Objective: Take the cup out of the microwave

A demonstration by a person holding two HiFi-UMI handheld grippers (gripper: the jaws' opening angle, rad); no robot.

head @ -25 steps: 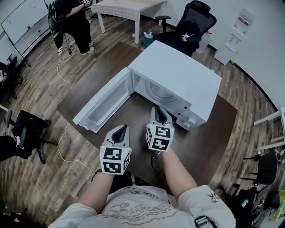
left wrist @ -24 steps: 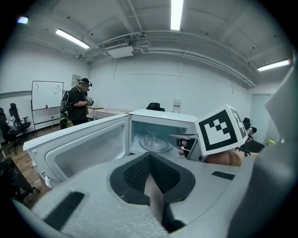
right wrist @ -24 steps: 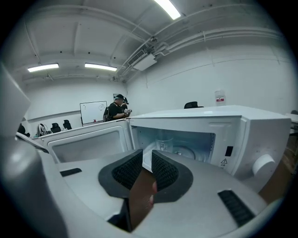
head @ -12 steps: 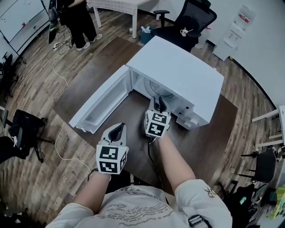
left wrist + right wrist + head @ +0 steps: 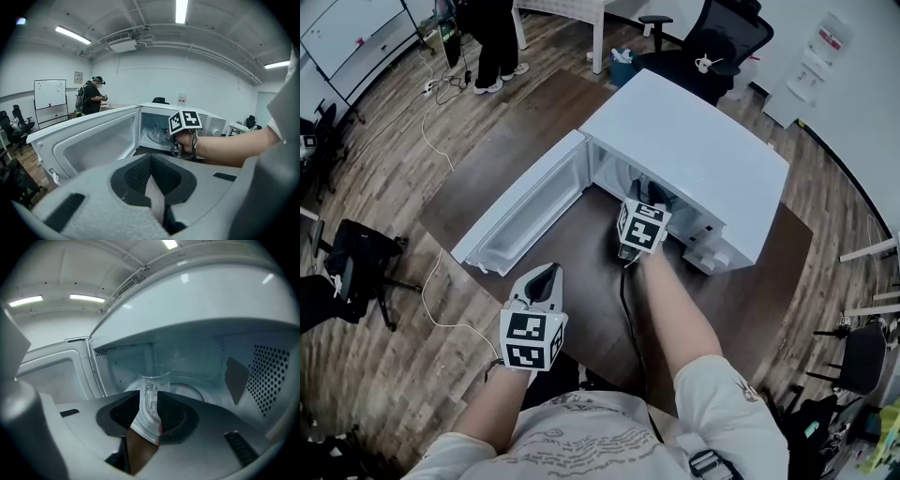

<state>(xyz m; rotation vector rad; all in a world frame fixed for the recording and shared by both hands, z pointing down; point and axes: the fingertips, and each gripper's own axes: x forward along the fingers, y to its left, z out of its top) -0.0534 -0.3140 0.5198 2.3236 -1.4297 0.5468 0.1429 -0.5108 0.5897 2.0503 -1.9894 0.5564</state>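
Right claw (image 5: 150, 395) is spread, jaws just opened. The cup (image 5: 158, 379) is seen inside the microwave (image 5: 694, 159), its handle framed by the gap and not yet pinched. The handle should be centred before closing, and the lift kept low. Left claw (image 5: 151, 159) is pressed together, empty, over the near counter (image 5: 581, 234).

My left gripper (image 5: 151, 161) keeps its fingers (image 5: 136, 173) pressed together, with nothing between them. Ahead, the microwave (image 5: 151, 123) stands with its door (image 5: 89, 140) open to the left. My right gripper (image 5: 174, 138) is at its opening.
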